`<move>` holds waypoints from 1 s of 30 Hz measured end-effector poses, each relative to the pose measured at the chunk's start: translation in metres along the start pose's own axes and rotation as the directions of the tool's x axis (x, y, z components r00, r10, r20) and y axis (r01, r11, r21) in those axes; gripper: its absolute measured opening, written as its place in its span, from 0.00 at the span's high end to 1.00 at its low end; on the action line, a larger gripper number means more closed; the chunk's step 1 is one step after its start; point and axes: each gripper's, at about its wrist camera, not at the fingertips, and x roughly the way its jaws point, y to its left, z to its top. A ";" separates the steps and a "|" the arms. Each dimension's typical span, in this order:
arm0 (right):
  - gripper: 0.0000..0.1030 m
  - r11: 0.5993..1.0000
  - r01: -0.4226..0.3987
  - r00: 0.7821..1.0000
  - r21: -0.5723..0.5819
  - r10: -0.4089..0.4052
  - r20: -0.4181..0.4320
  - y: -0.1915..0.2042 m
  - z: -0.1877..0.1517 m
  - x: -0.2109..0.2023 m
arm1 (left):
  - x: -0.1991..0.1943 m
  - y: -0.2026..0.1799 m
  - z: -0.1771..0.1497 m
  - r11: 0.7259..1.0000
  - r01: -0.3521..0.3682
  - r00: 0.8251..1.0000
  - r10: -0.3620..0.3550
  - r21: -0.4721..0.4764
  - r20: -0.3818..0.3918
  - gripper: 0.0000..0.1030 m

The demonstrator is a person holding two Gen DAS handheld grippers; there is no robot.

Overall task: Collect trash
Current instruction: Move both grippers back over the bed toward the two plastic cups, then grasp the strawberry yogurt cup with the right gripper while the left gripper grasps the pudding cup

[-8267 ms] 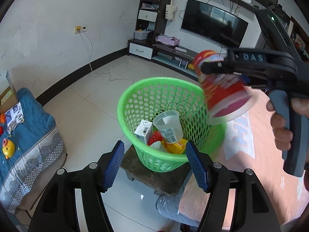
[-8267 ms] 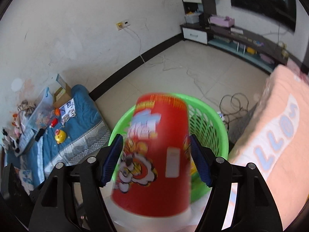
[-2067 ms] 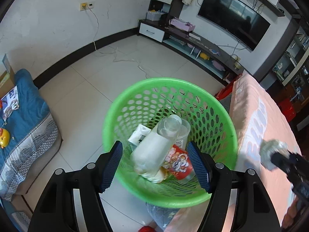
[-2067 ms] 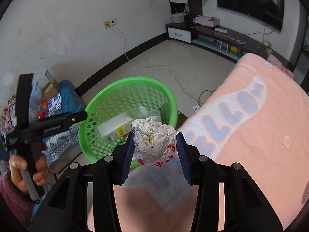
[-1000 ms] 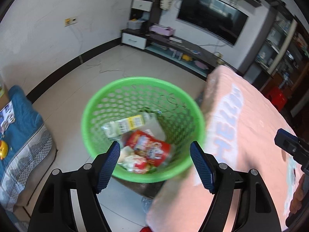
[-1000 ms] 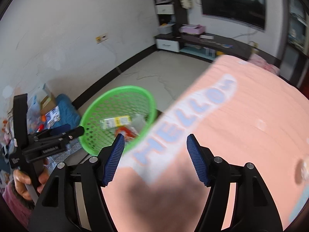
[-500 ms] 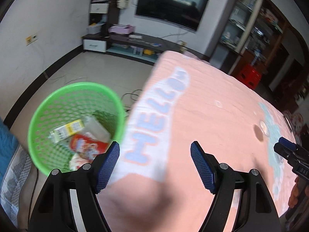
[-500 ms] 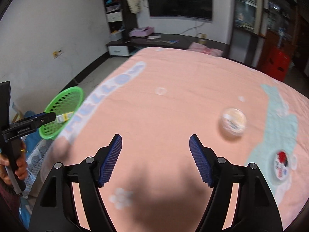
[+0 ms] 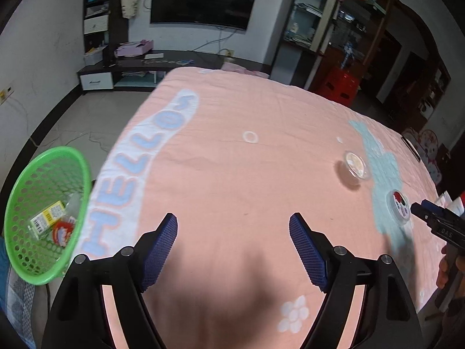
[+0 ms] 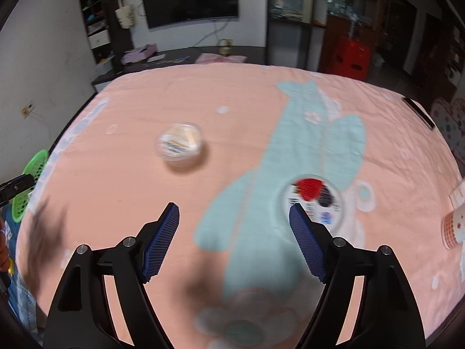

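A green basket (image 9: 43, 212) with several pieces of trash stands left of the pink bed; its rim also shows in the right wrist view (image 10: 29, 180). On the bed lie a clear round cup with a yellowish lid (image 10: 180, 142), also in the left wrist view (image 9: 355, 165), and a flat round lid with a red label (image 10: 312, 200), also in the left wrist view (image 9: 400, 203). A dotted paper cup (image 10: 453, 226) lies at the right edge. My left gripper (image 9: 232, 247) is open and empty above the bed. My right gripper (image 10: 234, 238) is open and empty, near the flat lid.
The pink bedspread (image 9: 232, 160) with "HELLO" lettering fills both views. A TV (image 9: 203, 0) and low cabinet (image 9: 122, 69) stand along the far wall. A red crate (image 9: 338, 85) stands beyond the bed. A black flat object (image 10: 418, 113) lies at the bed's far right edge.
The crumpled paper has left my right gripper, which is now open. Both grippers have swung right, from the basket to over the bed. The round cup and flat lid are closer in the right wrist view.
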 end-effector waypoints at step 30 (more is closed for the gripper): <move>0.15 0.996 0.083 0.992 0.021 -0.081 -0.092 -0.075 -0.011 0.068 | 0.102 -0.169 0.036 0.935 0.126 0.991 -0.101 0.330 -0.091 0.10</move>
